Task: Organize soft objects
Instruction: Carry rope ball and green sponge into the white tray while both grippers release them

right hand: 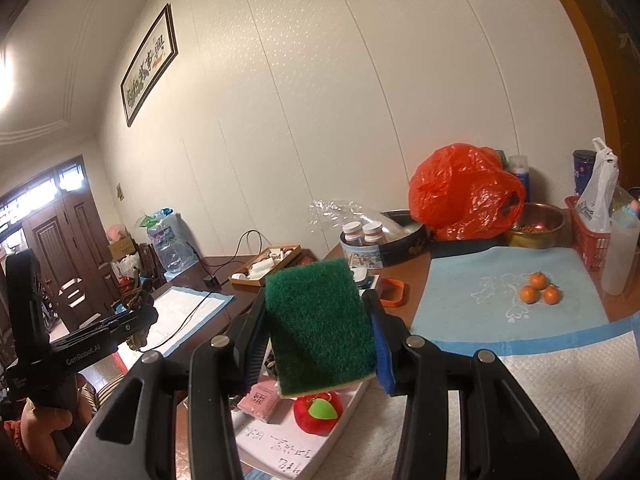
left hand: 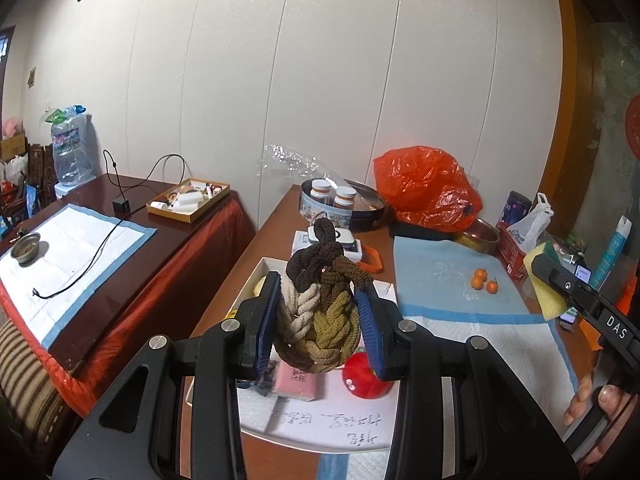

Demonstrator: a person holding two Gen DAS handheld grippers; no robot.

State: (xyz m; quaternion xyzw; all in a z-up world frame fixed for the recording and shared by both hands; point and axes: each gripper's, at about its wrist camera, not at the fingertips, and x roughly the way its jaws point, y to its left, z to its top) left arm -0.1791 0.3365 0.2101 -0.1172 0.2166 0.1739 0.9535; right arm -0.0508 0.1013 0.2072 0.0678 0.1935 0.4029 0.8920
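While both loads hang above the white tray [left hand: 256,276], carrying step in hand, not yet release. Left claw [left hand: 320,316] pinching the braided rope toy [left hand: 320,312], cream and olive strands bulging between the blue pads, dark brown loops sticking up above them. Right claw [right hand: 320,320] pinching the sponge [right hand: 320,320], green scouring face toward the camera, yellow foam just showing at the lower edge. Both raised clear of the tray, neither touching it. Already lying in the tray: a red plush toy [left hand: 366,376] and a pink packet [left hand: 294,382], side by side, handwriting on the tray's near part. Beyond the tray, on the table [left hand: 280,216], a round tin [left hand: 344,208] and an orange bag [left hand: 426,188]; to the tray's right, a blue mat [left hand: 432,280] with three small oranges [left hand: 484,280].

Next, probably: lower each load onto a bare patch of the tray, then spread the pads. Rope floppy, likely to sag and snag on a pad; sponge light, likely to drop flat. Worth keeping the two claws apart over the tray.
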